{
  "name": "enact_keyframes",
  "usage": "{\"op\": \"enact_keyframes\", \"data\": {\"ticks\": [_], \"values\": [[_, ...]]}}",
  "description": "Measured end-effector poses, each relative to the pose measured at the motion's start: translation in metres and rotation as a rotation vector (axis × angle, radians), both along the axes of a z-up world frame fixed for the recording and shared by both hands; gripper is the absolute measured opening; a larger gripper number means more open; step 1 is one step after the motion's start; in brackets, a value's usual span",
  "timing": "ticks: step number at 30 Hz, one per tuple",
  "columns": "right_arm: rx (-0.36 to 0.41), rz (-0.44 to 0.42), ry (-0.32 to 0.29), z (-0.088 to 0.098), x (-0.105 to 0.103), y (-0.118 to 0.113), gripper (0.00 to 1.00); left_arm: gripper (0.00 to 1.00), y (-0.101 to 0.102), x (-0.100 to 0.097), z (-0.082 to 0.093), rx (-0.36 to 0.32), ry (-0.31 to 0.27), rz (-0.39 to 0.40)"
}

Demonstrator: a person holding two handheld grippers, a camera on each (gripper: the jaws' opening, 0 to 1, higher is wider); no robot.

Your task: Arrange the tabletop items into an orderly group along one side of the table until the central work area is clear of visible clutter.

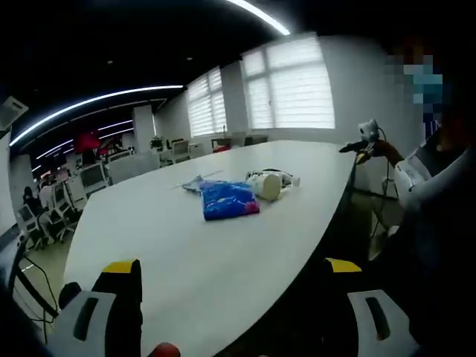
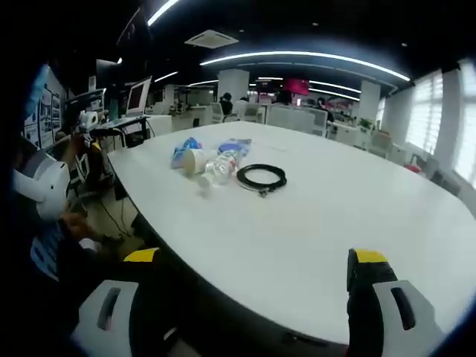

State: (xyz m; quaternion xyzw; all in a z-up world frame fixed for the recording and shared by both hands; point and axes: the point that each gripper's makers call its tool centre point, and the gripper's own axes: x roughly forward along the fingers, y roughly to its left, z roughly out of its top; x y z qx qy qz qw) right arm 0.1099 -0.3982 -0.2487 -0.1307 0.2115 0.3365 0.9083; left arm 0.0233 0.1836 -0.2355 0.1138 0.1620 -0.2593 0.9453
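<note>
Clear plastic, one bottle [image 2: 219, 168] is lying far ahead of the right gripper [image 2: 256, 279], fingers apart, beside one black cable coil [image 2: 261, 177], one cup [image 2: 195, 161] and one blue bag [image 1: 229, 200] on the tabletop [image 2: 312, 223]; the left gripper [image 1: 232, 279] is also spreading its fingers, holding nothing.

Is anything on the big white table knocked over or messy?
Yes. A clear plastic bottle lies on its side beside a paper cup that is tipped over too, with a blue packet and a coiled black cable loose nearby.

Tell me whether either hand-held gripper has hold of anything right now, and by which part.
Nothing is held. Both the left hand-held gripper and the right hand-held gripper are open over the white table's edge, short of the items.
</note>
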Motion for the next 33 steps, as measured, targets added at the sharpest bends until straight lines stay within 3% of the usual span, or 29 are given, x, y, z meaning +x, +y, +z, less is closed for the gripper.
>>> {"op": "enact_keyframes", "data": {"ticks": [33], "values": [[-0.006, -0.006, -0.001, -0.0006, -0.0014, -0.0009, 1.0, 1.0, -0.002, 0.0, 0.0027, 0.004, -0.007, -0.004]]}}
